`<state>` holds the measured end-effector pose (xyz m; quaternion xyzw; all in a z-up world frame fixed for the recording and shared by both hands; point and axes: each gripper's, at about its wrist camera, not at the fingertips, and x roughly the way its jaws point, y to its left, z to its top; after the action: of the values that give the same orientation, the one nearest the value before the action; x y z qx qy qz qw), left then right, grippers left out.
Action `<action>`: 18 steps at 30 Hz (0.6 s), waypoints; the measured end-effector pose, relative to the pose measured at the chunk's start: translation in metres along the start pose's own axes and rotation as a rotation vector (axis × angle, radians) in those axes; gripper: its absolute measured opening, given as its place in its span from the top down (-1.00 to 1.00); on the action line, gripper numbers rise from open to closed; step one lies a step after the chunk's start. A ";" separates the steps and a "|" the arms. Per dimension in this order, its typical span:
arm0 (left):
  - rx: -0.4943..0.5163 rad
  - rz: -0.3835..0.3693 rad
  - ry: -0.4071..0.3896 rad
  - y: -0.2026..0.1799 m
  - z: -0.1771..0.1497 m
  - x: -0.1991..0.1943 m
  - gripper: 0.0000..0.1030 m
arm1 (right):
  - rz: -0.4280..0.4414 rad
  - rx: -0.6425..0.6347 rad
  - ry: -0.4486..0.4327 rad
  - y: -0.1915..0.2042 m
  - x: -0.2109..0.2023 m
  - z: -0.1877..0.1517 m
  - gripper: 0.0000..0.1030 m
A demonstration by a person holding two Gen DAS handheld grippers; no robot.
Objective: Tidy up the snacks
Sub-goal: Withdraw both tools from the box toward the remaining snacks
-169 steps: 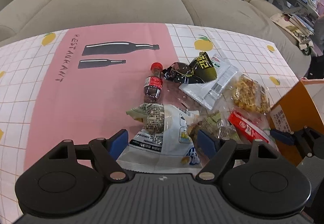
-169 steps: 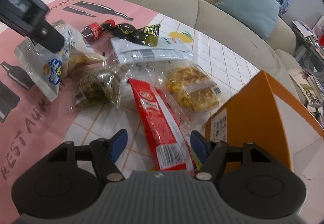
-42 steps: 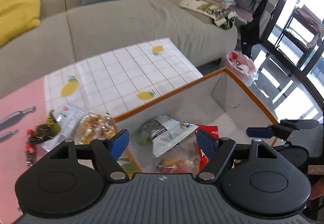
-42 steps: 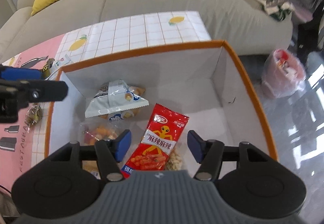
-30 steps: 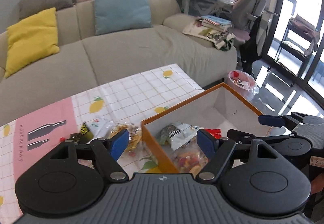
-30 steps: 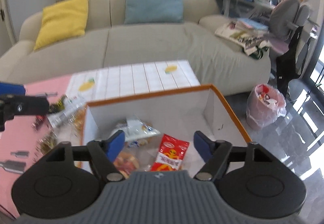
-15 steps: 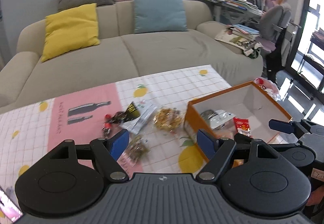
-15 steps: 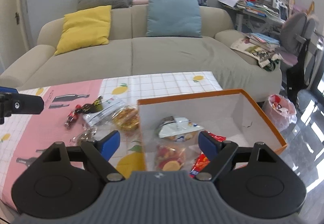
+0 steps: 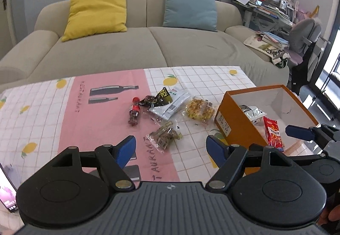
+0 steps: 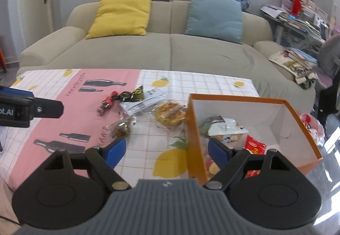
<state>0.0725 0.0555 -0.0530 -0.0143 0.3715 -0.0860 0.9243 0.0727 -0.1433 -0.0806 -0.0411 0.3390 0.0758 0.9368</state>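
On the tabletop (image 9: 42,107) sits an orange box (image 10: 193,139) at the right edge, with a few snack bags already inside it. Beside the box, on the checked cloth, lie the snacks that must go in next: a white packet (image 9: 170,105), a yellow crunchy bag (image 9: 199,107), a clear bag of brown sticks (image 9: 164,136), a dark wrapper (image 9: 161,96) and a tiny red-capped bottle (image 9: 133,112). Both pairs of tongs, the left tongs (image 9: 171,147) and the right tongs (image 10: 166,148), are wide open and hold nothing. A good next move, it seems, is to go down to one snack, pinch the bag near its middle so it does not slip, and lift it clear over the box wall.
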 end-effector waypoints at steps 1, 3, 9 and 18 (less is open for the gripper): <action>-0.007 -0.006 0.003 0.003 -0.001 0.001 -0.69 | 0.002 -0.011 -0.002 0.004 0.001 0.000 -0.60; -0.015 -0.019 0.005 0.009 -0.004 0.004 -0.69 | 0.005 -0.026 -0.001 0.010 0.004 0.000 -0.59; -0.050 -0.096 0.024 0.026 -0.010 0.019 -0.67 | 0.040 -0.069 0.013 0.028 0.021 0.001 -0.43; -0.011 -0.125 0.083 0.033 -0.007 0.066 -0.60 | 0.048 -0.155 0.043 0.040 0.073 0.006 -0.16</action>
<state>0.1188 0.0767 -0.1063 -0.0390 0.4081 -0.1421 0.9010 0.1248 -0.0950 -0.1234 -0.1071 0.3528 0.1233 0.9213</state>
